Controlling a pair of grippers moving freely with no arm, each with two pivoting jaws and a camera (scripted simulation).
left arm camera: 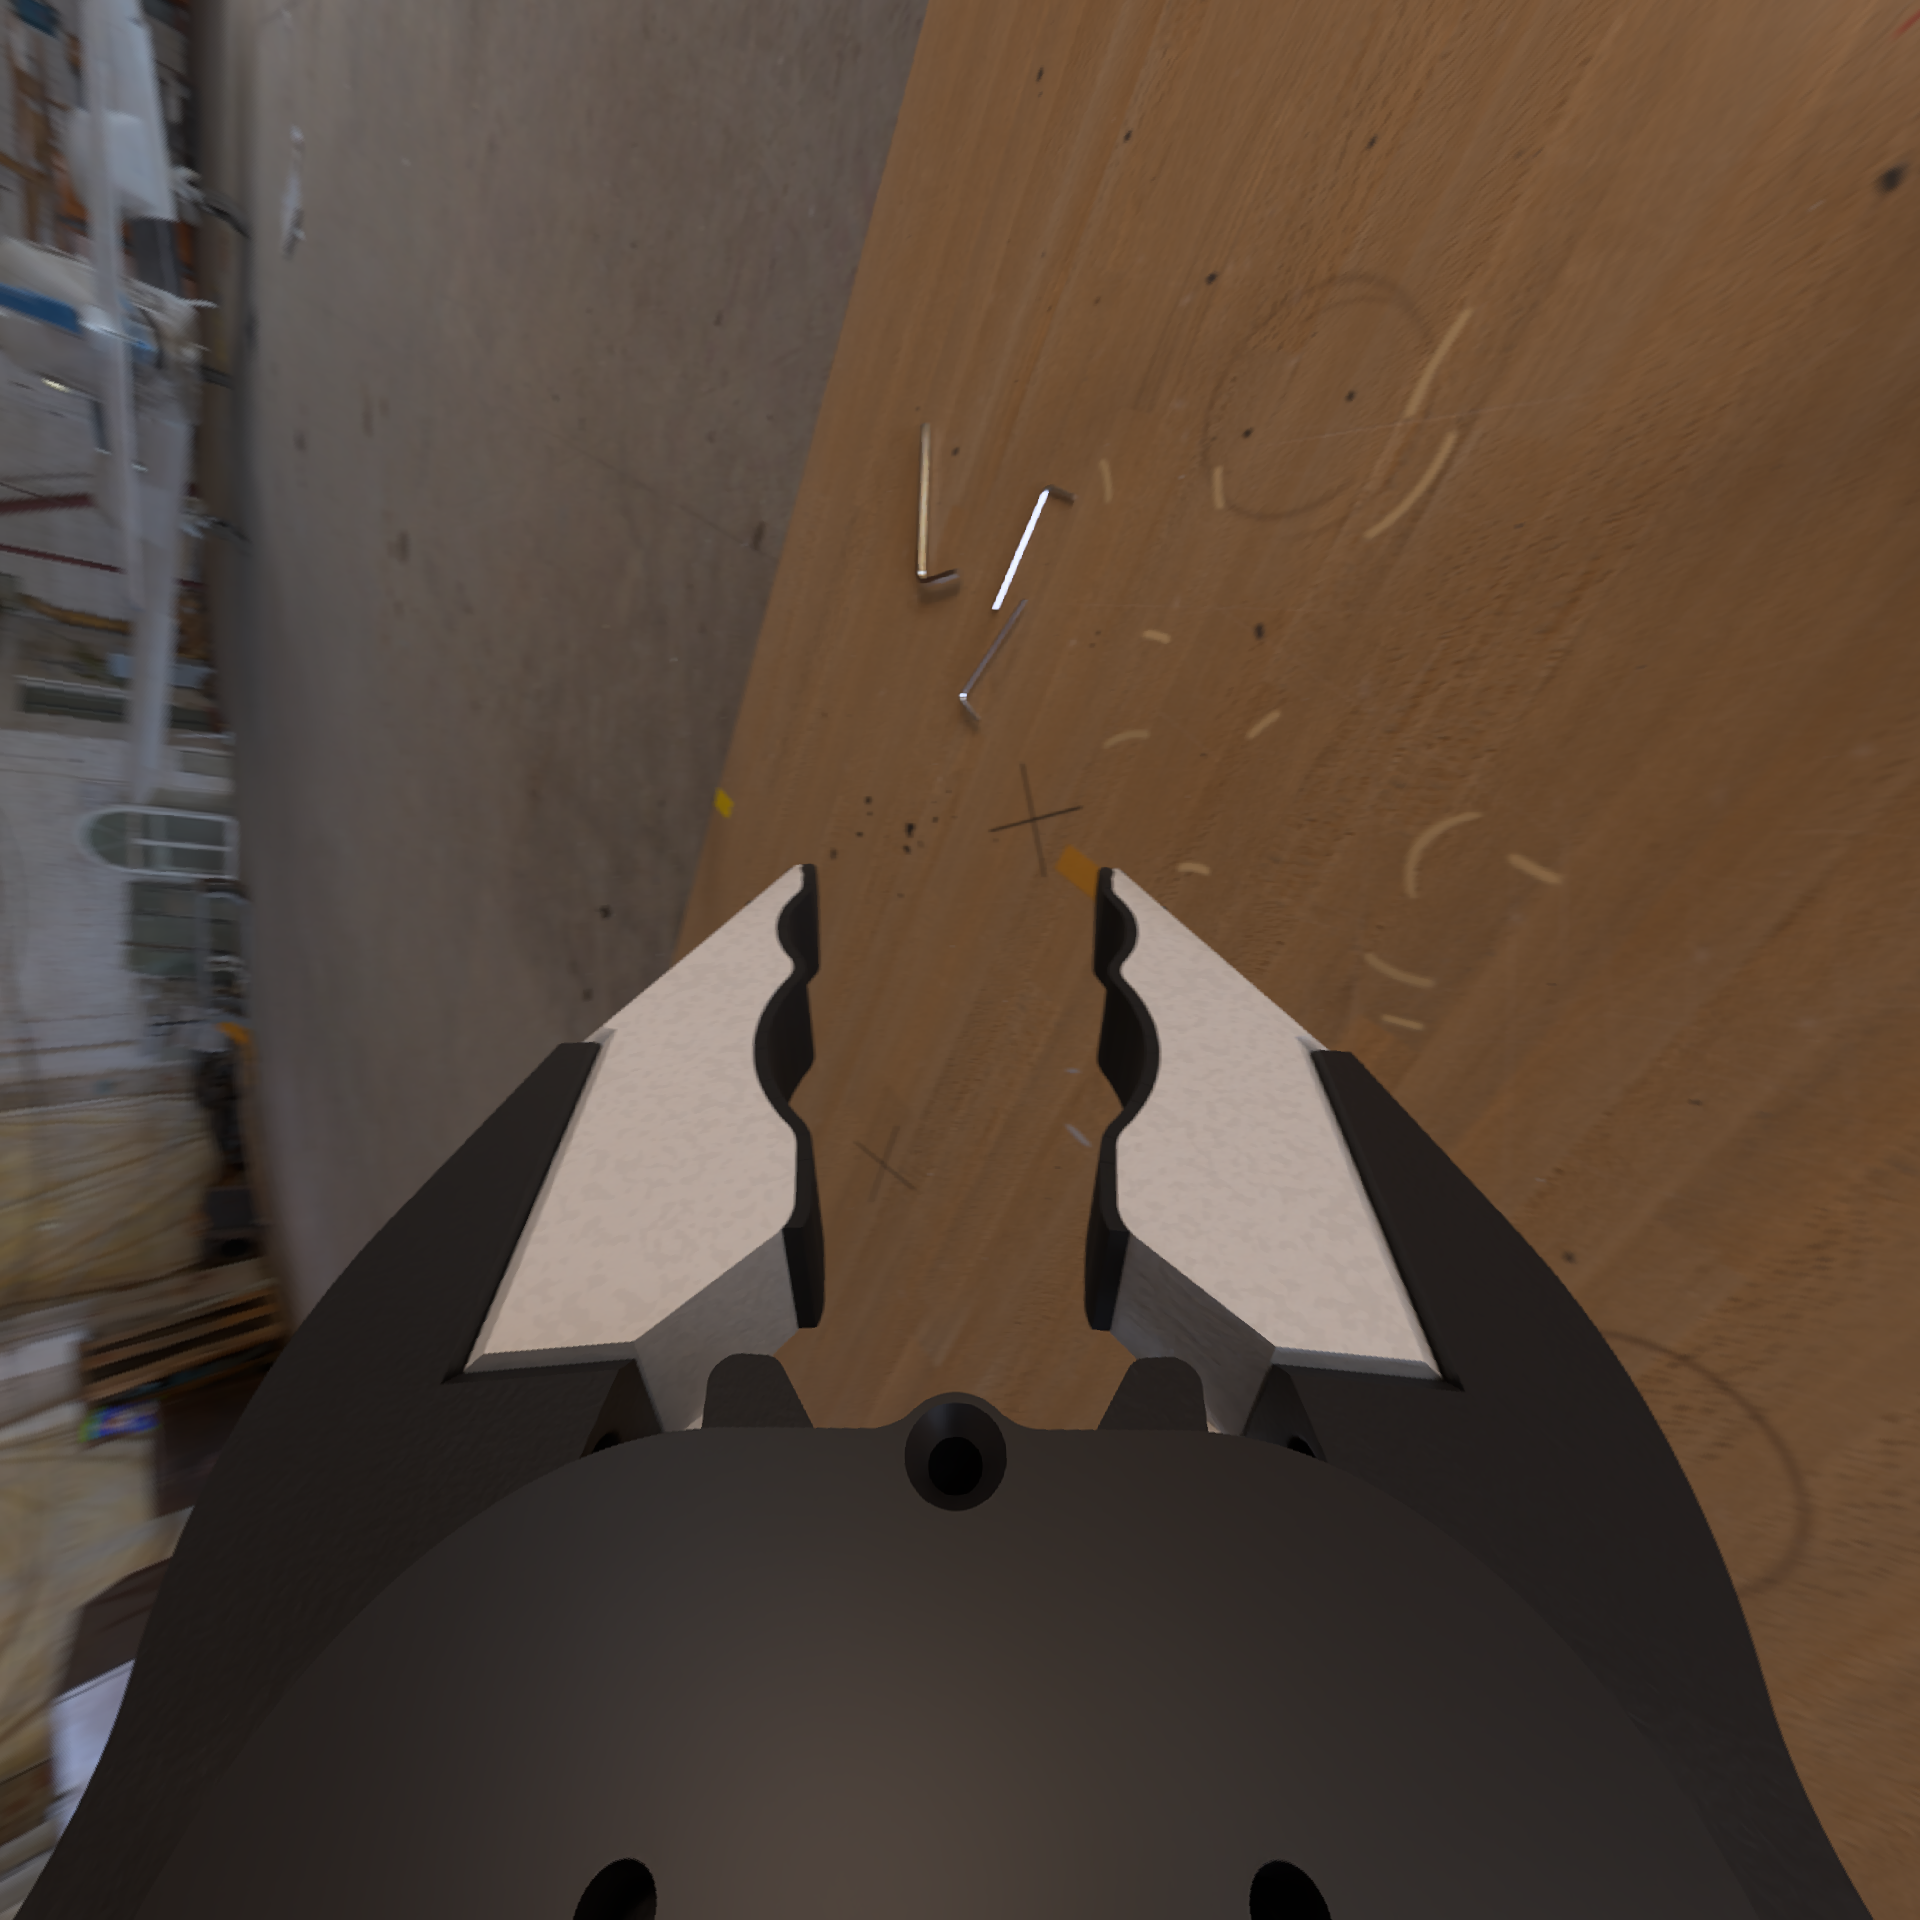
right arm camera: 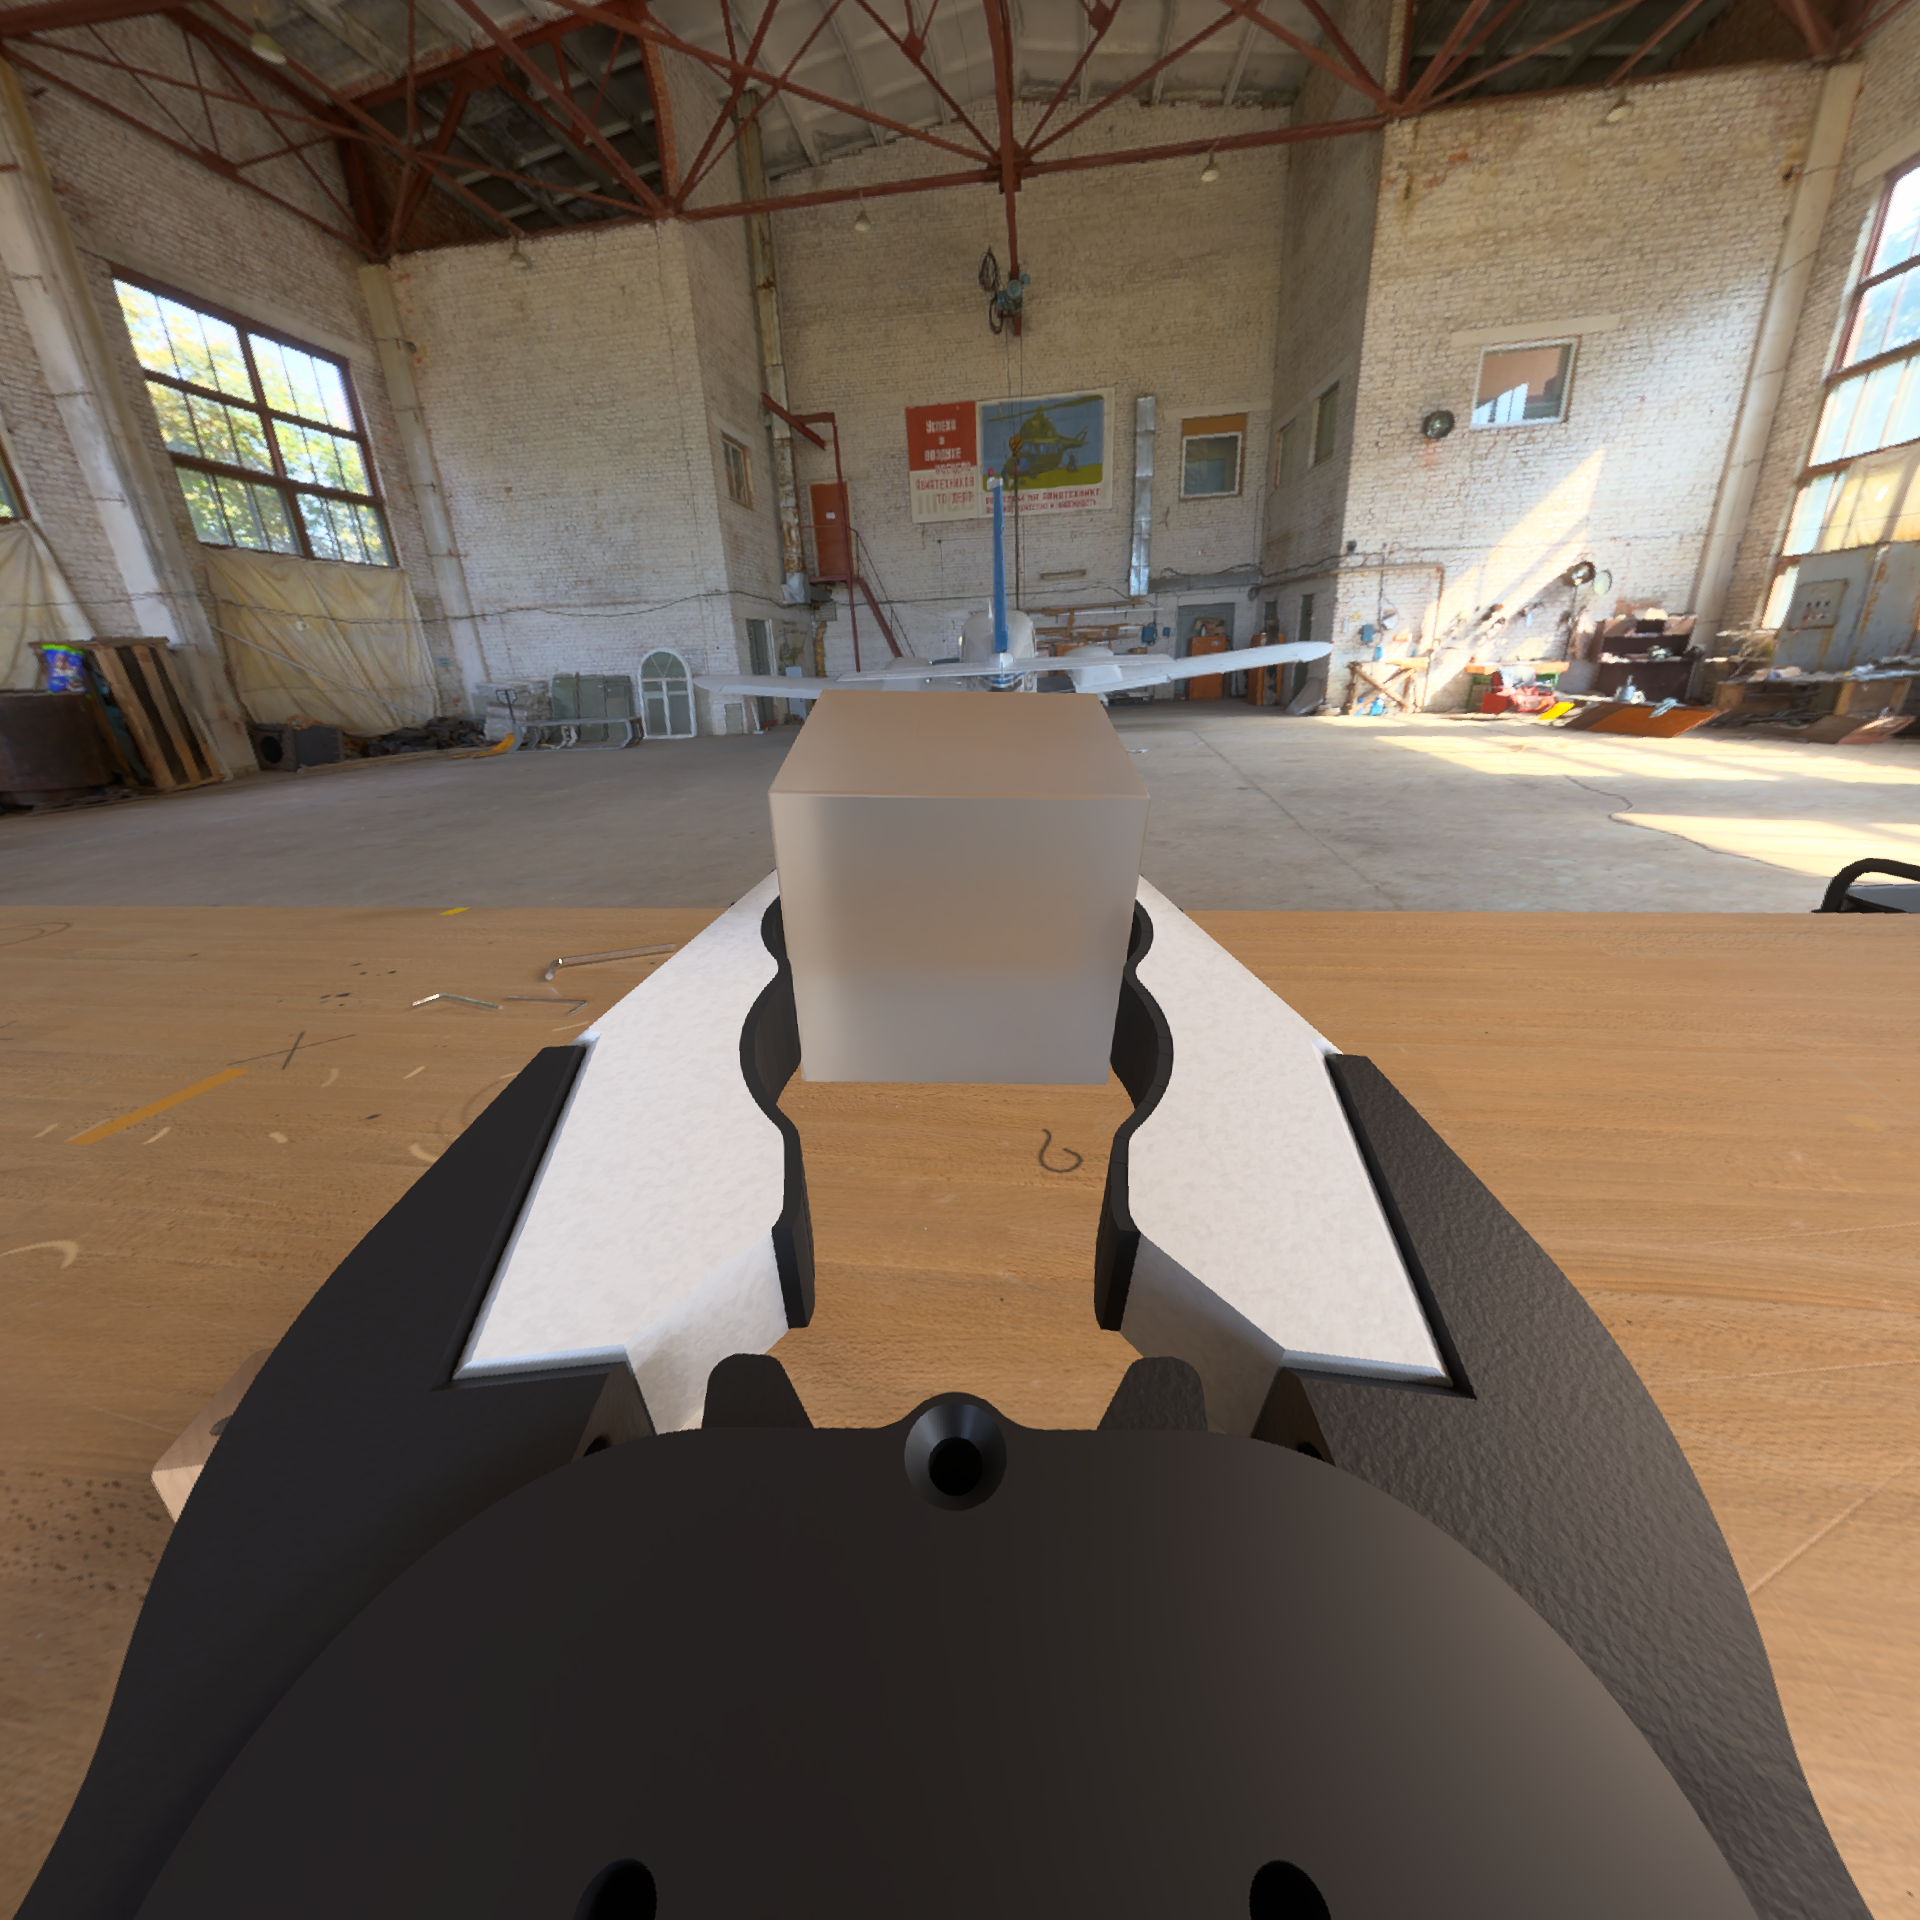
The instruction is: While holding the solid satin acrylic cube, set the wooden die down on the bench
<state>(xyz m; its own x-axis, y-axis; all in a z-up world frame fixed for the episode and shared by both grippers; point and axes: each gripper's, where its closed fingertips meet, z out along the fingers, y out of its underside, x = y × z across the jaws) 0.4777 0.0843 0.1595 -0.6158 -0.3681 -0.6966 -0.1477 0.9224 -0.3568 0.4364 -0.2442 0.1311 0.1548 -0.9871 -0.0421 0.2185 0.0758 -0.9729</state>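
My right gripper (right arm camera: 956, 914) is shut on the frosted satin acrylic cube (right arm camera: 956, 914) and holds it level just above the wooden bench (right arm camera: 1558, 1143). The cube sits between the fingertips. A pale wooden block corner, the wooden die (right arm camera: 192, 1455), lies on the bench at the lower left of the right wrist view, mostly hidden behind the gripper body. My left gripper (left arm camera: 956, 878) is open and empty, tilted over the bench (left arm camera: 1351, 727) near its edge. The die does not show in the left wrist view.
Three small hex keys (left arm camera: 1023, 551) lie on the bench ahead of the left gripper; they also show in the right wrist view (right arm camera: 608, 958) at the far left. The bench edge (left arm camera: 790, 644) drops to a concrete floor. A dark object (right arm camera: 1870, 883) sits at the far right edge.
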